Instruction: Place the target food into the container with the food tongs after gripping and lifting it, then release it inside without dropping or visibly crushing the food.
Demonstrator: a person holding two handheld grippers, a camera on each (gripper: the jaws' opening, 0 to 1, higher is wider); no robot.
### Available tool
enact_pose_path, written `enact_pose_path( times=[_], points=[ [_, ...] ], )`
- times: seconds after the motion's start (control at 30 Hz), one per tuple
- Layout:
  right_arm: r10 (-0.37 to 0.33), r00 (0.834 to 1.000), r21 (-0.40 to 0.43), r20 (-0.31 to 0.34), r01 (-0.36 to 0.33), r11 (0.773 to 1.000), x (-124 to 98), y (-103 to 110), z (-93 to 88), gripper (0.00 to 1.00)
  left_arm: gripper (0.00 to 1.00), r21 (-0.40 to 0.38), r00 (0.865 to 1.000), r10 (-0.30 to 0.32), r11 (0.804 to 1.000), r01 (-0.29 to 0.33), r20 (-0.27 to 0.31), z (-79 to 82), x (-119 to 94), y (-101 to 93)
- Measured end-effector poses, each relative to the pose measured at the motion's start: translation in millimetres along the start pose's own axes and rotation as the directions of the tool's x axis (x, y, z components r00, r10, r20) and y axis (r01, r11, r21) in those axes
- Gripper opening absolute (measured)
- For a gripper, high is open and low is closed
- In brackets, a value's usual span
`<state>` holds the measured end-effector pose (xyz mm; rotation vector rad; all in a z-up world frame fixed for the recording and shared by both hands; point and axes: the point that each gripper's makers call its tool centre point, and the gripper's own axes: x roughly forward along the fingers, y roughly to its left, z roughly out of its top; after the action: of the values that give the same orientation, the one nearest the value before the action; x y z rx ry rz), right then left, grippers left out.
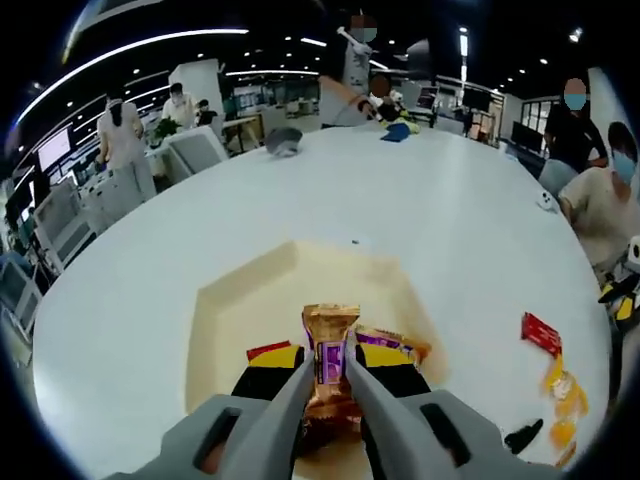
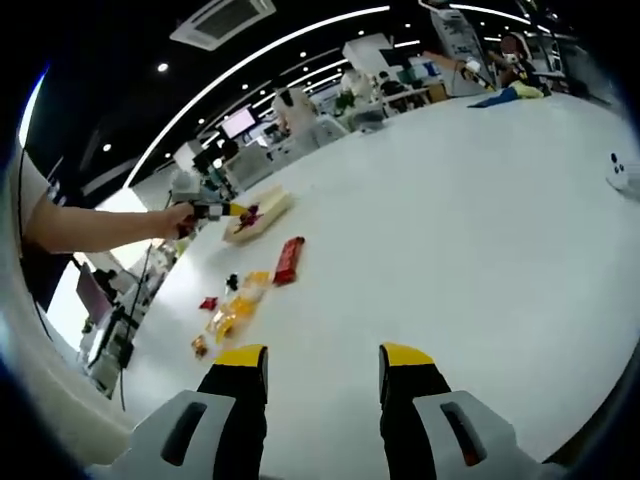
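Risk: if the jaws part early or the hand tilts, the snack could fall outside the rim; extra squeeze could crumple it. Left gripper (image 1: pixel 328 385) pinches a gold-wrapped snack (image 1: pixel 330 345) over the cream tray (image 1: pixel 240 300). Right gripper (image 2: pixel 323 385) hangs spread, empty, above the white table (image 2: pixel 480 220); loose wrapped snacks (image 2: pixel 240 295) lie off left.

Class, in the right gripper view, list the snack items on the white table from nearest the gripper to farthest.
Small orange and yellow snack packets → red snack bar → cream tray, with the left gripper over it.
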<state>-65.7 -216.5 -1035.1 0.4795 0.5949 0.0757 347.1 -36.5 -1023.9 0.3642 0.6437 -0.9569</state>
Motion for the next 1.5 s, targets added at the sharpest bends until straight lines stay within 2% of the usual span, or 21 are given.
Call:
enact_pose_path(
  times=[0.37, 0.47, 0.67, 0.83, 0.97, 1.27, 1.5],
  points=[
    [0.008, 1.000, -0.003, -0.010, -0.008, 1.000, 4.8, 1.1, 1.0, 0.45, 0.21, -0.025, 1.000, 0.025, 0.999, -0.024, 0.017, 0.9, -1.9, 4.1],
    [0.011, 1.000, -0.007, -0.010, -0.011, 1.000, 5.5, 1.7, 1.6, 0.45, 0.22, -0.060, 0.998, 0.026, 0.998, -0.023, 0.050, 6.0, -6.7, 4.7],
    [0.025, 1.000, -0.014, -0.001, -0.025, 1.000, 10.0, 5.1, 8.0, 0.45, 0.23, -0.065, 0.996, 0.034, 0.997, -0.028, 0.085, 15.3, -23.8, 7.4],
    [0.065, 0.998, -0.051, -0.001, -0.065, 0.997, 13.3, 18.9, 10.6, 0.45, 0.23, -0.060, 0.991, 0.044, 0.998, -0.036, 0.127, 25.5, -52.4, 5.5],
    [0.080, 0.997, -0.069, 0.001, -0.080, 0.994, 9.7, 25.8, 7.8, 0.45, 0.23, -0.020, 0.992, 0.040, 0.999, -0.038, 0.116, 19.6, -70.2, -1.6],
    [0.091, 0.995, -0.079, 0.047, -0.087, 0.993, 3.2, 34.9, 13.1, 0.45, 0.23, -0.054, 0.989, 0.039, 0.998, -0.031, 0.142, 7.2, -101.5, -19.8],
    [0.120, 0.991, -0.099, 0.064, -0.113, 0.989, 2.3, 50.1, 11.6, 0.45, 0.23, -0.035, 0.990, 0.013, 0.999, -0.008, 0.137, 1.1, -117.3, -40.3]
  ],
)
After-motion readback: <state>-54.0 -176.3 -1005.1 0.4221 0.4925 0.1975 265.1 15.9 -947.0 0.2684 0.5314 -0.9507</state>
